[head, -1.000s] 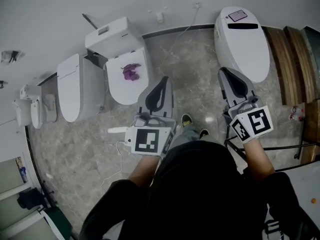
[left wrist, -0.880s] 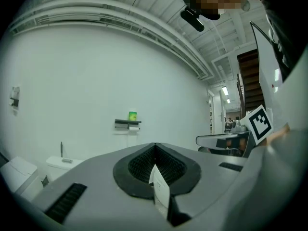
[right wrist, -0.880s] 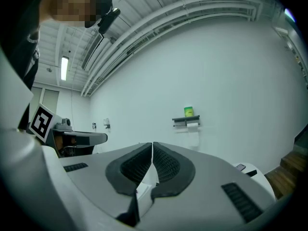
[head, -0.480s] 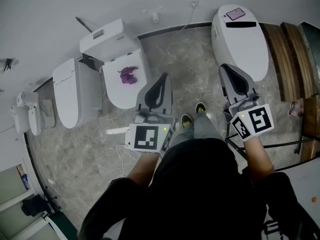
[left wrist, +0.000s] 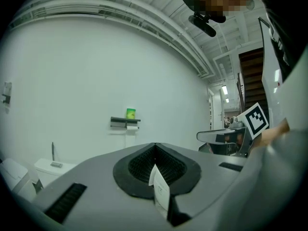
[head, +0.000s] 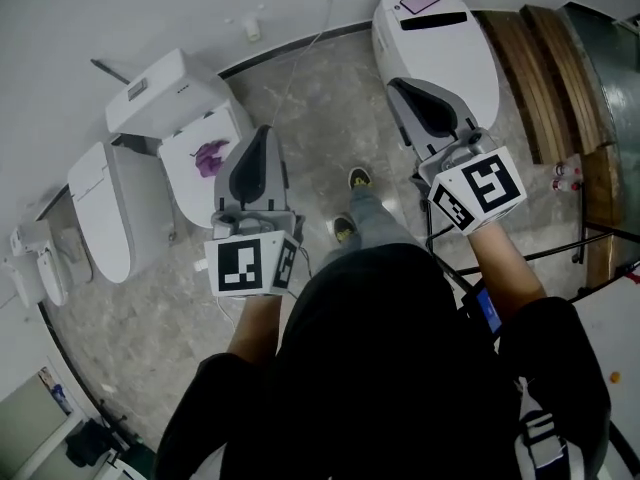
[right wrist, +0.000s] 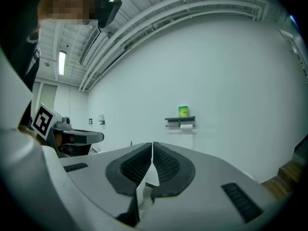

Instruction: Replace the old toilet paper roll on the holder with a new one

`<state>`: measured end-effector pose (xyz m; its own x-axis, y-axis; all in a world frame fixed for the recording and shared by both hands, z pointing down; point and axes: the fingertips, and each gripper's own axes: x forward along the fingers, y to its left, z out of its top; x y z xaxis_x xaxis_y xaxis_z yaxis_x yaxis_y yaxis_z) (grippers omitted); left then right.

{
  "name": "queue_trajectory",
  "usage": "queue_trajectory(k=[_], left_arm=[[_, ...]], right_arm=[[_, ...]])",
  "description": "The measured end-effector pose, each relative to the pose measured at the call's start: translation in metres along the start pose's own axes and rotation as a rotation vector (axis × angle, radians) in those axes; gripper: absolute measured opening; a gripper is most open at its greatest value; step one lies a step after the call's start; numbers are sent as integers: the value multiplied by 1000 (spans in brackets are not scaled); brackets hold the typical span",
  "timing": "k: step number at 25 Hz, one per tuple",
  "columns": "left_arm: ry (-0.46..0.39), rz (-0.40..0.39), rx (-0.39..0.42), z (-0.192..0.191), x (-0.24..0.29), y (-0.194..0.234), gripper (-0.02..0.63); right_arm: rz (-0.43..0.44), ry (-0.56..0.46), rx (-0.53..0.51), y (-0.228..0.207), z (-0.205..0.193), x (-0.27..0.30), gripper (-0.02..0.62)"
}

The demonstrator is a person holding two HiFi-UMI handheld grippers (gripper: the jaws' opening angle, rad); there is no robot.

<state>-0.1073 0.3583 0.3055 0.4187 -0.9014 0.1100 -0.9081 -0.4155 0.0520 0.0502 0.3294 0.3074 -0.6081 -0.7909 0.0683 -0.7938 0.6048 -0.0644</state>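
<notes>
the left gripper (left wrist: 155,145) is keeping its fingers clenched together with nothing gripped between them. the right gripper (right wrist: 152,144) is doing the same, and both are pointing level across the room. below them a shoe (head: 358,178) is standing on the marbled floor (head: 310,98). white toilets are lining the wall, and one lid (head: 190,173) is carrying a purple patch (head: 210,155). on the far wall the toilet paper roll (right wrist: 186,126) is hanging on its holder, just under a small dark shelf (right wrist: 180,120) that is bearing a green container (right wrist: 183,111).

Green container (right wrist: 183,111), white roll (right wrist: 186,126), dark holder (right wrist: 180,120)
</notes>
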Motion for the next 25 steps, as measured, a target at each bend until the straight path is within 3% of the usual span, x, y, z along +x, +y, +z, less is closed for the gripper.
queue_trajectory(k=[5, 11, 25], left_arm=[[18, 9, 8, 2, 53, 2, 20], [26, 20, 32, 11, 112, -4, 20], [55, 52, 57, 17, 160, 11, 20]], right_arm=[[24, 18, -27, -48, 1, 26, 20], [26, 23, 11, -102, -2, 50, 20], [45, -12, 88, -141, -3, 94, 20]])
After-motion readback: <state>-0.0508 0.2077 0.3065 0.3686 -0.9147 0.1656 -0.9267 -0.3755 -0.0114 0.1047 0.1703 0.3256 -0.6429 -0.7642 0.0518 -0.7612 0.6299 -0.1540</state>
